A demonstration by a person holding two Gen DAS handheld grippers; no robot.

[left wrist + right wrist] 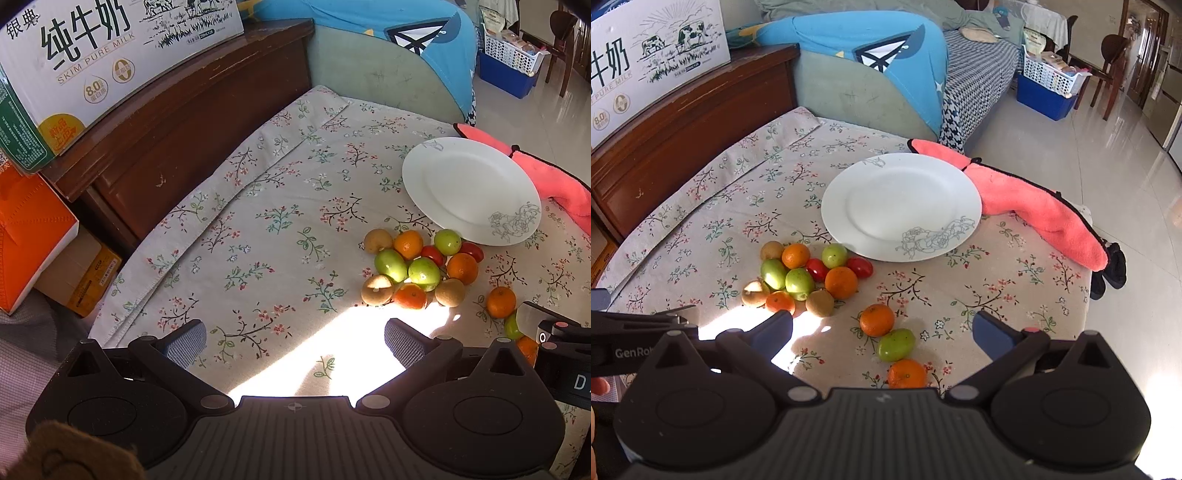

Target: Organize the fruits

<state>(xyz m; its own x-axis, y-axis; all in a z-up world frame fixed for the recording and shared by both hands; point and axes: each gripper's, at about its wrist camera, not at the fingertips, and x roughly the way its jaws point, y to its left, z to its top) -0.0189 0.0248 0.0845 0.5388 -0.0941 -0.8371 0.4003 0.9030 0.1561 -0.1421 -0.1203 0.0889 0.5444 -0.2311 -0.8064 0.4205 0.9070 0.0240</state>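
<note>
A white plate [901,206] with a grey flower print lies empty on the floral tablecloth; it also shows in the left wrist view [471,190]. In front of it sits a cluster of small fruits [801,277]: oranges, green fruits, brown fruits and red tomatoes, also seen in the left wrist view [421,267]. Apart from the cluster lie an orange [877,319], a green fruit [896,345] and another orange [907,373]. My right gripper [882,332] is open and empty, with these three fruits between its fingers. My left gripper [295,341] is open and empty over bare cloth left of the cluster.
A pink plush cloth [1038,206] lies right of the plate at the table edge. A wooden cabinet [177,122] with a milk carton box [92,66] stands to the left. A sofa with a blue cover [871,62] is behind. The tiled floor [1126,192] lies to the right.
</note>
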